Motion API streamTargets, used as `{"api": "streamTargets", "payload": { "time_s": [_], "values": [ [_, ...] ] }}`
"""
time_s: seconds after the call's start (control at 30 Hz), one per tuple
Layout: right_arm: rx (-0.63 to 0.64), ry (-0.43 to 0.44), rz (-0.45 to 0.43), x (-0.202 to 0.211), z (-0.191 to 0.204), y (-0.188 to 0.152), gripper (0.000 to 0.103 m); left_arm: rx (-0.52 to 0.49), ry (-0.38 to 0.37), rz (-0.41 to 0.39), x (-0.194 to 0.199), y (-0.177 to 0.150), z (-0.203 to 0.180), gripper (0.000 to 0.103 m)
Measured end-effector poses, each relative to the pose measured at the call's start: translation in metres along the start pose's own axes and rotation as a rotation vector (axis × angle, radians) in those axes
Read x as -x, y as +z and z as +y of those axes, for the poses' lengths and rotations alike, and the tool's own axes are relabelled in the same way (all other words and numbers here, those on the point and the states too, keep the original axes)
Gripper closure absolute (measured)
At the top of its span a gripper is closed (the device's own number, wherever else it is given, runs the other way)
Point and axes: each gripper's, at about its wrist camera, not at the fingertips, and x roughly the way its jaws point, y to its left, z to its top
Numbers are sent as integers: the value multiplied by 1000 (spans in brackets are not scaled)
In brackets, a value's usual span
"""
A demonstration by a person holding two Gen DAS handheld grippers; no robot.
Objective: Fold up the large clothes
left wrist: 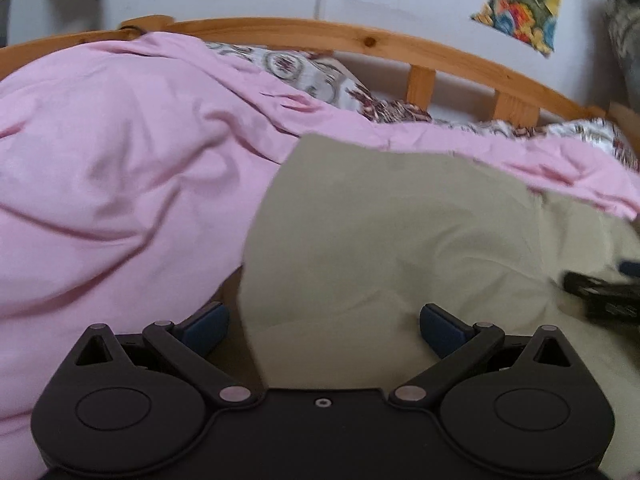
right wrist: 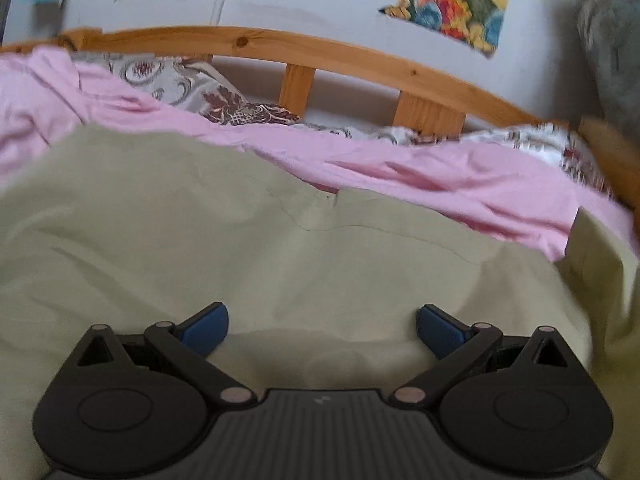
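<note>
A large pale olive-beige garment (left wrist: pixel 400 232) lies spread on the bed, over a pink sheet (left wrist: pixel 120 160). My left gripper (left wrist: pixel 324 330) is open and empty, just above the garment's left edge. In the right wrist view the same garment (right wrist: pixel 240 240) fills the middle, with a seam and a small notch at its far edge. My right gripper (right wrist: pixel 322 330) is open and empty, close above the cloth. The right gripper's black body (left wrist: pixel 604 292) shows at the right edge of the left wrist view.
A wooden bed rail (left wrist: pixel 360 38) with slats runs along the far side. A patterned pillow (left wrist: pixel 320 76) lies behind the pink sheet (right wrist: pixel 400 168). The white wall (right wrist: pixel 320 0) carries colourful paper pictures (right wrist: pixel 456 4).
</note>
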Motion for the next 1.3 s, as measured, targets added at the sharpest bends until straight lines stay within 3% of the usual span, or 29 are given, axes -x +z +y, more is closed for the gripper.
{"api": "streamTargets", "payload": {
  "time_s": [0.13,0.23,0.4,0.53,0.97,1.13,1.3],
  "values": [
    [-25,-19,-51,65,-10,-12,0,13,-17,-32,45,-2,-5,1],
    [-14,-22,-86,86,2,-32,0,30,-16,-33,68,-11,-15,1],
    [-14,-73,-130,79,20,-62,0,38,14,13,77,-20,-25,1],
    [-12,-55,-96,72,21,-61,0,32,40,53,75,-20,-26,1],
    [-46,-35,-108,76,16,-64,0,34,62,114,78,-21,-33,1],
    [-110,-6,-156,99,7,-57,0,65,67,140,80,-24,-29,1],
    [-19,16,-164,99,25,-64,0,166,41,125,91,-36,-17,1]
  ]
}}
